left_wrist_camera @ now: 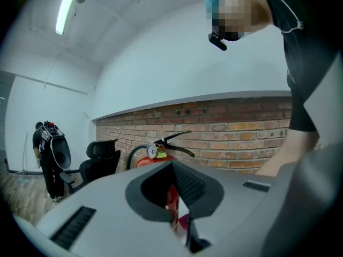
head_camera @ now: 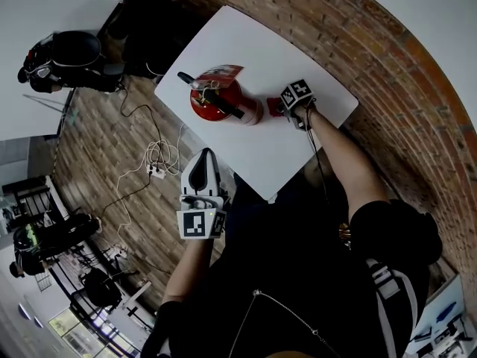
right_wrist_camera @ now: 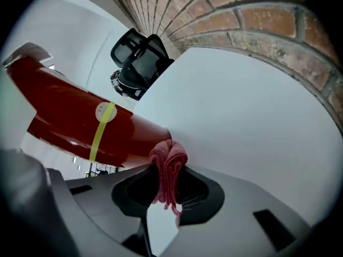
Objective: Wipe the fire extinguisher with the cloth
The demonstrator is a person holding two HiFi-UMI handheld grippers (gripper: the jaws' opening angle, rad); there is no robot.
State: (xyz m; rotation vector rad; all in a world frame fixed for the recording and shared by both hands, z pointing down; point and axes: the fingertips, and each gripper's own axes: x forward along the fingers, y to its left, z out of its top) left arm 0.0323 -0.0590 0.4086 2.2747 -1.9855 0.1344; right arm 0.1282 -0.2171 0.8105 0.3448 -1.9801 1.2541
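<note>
Your right gripper point(head_camera: 279, 109) pinches the cloth point(right_wrist_camera: 169, 162) against the lower side of the extinguisher point(head_camera: 223, 103), upright on the table point(head_camera: 261, 51); your left gripper point(head_camera: 203, 161) is closed, empty, beside the table edge.

Fire extinguisher point(right_wrist_camera: 75, 125): glossy smooth red shell, metal by look. Cloth point(right_wrist_camera: 169, 162): pink, soft, looped terry pile. Table point(head_camera: 257, 51): smooth matt white top. Brick wall point(head_camera: 417, 88): rough, matt.

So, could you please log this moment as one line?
right gripper: shut on cloth | cloth: at fire extinguisher base | left gripper: shut, empty
</note>
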